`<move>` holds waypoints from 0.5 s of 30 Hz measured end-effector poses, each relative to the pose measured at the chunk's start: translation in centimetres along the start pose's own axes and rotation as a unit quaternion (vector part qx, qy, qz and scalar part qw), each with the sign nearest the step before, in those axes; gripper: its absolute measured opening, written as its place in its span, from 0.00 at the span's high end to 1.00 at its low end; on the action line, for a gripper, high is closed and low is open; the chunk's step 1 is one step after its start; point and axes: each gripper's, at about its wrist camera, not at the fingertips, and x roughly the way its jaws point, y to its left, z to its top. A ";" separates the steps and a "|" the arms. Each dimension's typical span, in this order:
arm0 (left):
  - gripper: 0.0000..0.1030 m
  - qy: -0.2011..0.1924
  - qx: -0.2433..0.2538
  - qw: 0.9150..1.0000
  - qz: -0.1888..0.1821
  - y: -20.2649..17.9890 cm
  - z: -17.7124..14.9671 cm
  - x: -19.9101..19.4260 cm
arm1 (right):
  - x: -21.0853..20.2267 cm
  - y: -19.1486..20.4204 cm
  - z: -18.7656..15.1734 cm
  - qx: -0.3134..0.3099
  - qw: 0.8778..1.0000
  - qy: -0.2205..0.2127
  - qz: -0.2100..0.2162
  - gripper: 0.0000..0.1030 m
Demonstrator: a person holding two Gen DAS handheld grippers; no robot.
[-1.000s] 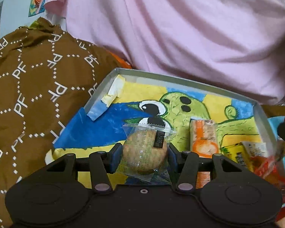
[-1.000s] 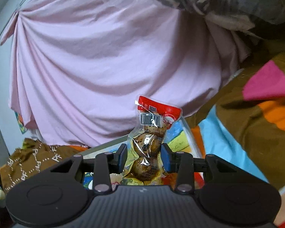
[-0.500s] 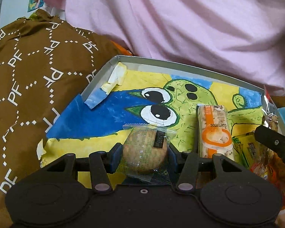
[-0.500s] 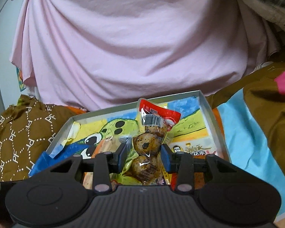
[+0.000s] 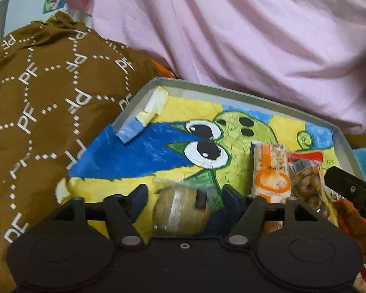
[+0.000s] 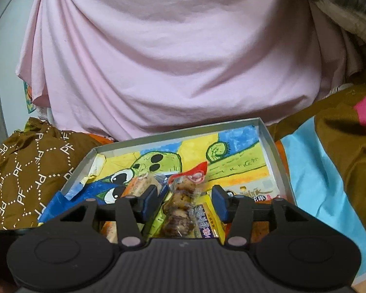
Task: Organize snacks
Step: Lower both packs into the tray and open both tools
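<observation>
A shallow grey box [image 5: 244, 95] [image 6: 173, 138] lined with a green cartoon drawing holds the snacks. My left gripper [image 5: 184, 195] is opening; the round wrapped cake [image 5: 180, 211] sits blurred between its fingers, clear of both pads. My right gripper [image 6: 185, 200] is opening too; the clear pack of brown balls with a red top [image 6: 183, 200] [image 5: 305, 183] lies between its fingers, free of the pads. An orange-and-white wrapped bar [image 5: 270, 171] [image 6: 139, 183] lies in the box beside that pack. One right finger [image 5: 351, 190] shows at the left wrist view's right edge.
A brown "PF" patterned cloth [image 5: 36, 112] [image 6: 31, 168] bulges left of the box. Pink fabric [image 5: 231, 29] [image 6: 170, 56] hangs behind it. More packets, yellow and purple [image 6: 207, 222] and white [image 6: 256, 195], lie at the box's near right. Light blue bedding [image 6: 312, 185] runs right of the box.
Both grippers' jaws have spread off their snacks. The round cake has dropped lower between the left fingers. The brown-ball pack has tipped down into the box from upright.
</observation>
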 end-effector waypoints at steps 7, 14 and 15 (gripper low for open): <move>0.15 -0.026 -0.008 1.000 0.001 1.3 1.1 -2.7 | -2.9 0.5 1.2 -0.007 0.999 -0.035 -0.012 0.24; 0.01 -0.061 0.003 0.998 -0.018 2.3 1.9 -7.7 | -7.6 1.2 1.8 -0.013 0.997 -0.072 -0.025 0.06; 0.01 -0.064 0.007 0.998 -0.020 2.4 1.9 -8.5 | -8.3 1.4 1.8 -0.016 0.997 -0.076 -0.025 0.03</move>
